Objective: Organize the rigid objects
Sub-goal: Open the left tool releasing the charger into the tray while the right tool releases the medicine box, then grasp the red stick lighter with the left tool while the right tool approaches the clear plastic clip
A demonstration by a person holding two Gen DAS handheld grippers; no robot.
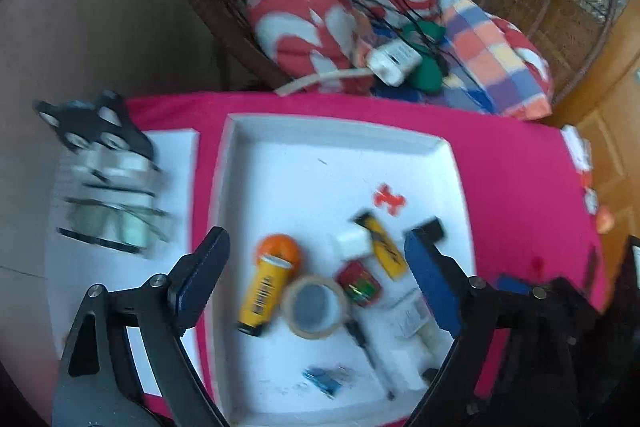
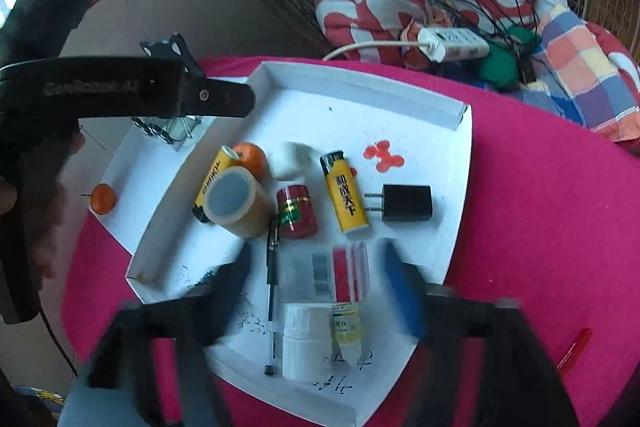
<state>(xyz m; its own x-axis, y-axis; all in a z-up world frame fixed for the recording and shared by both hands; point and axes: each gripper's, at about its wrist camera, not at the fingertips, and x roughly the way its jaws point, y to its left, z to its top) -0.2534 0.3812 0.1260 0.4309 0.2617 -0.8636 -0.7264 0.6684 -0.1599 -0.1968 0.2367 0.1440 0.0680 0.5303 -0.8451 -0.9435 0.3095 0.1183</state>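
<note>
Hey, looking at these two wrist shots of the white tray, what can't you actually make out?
- Left wrist view: glass items beside the tray are smeared by motion blur; what they are is unclear.
- Left wrist view: small blue item is too blurred to identify.
- Right wrist view: the right tool is blurred, and the flat packet between its open fingers is unreadable.
- Right wrist view: scribbles by the white bottle are illegible.

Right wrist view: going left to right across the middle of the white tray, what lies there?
Tape roll → red canister → yellow lighter → black plug adapter.
</note>
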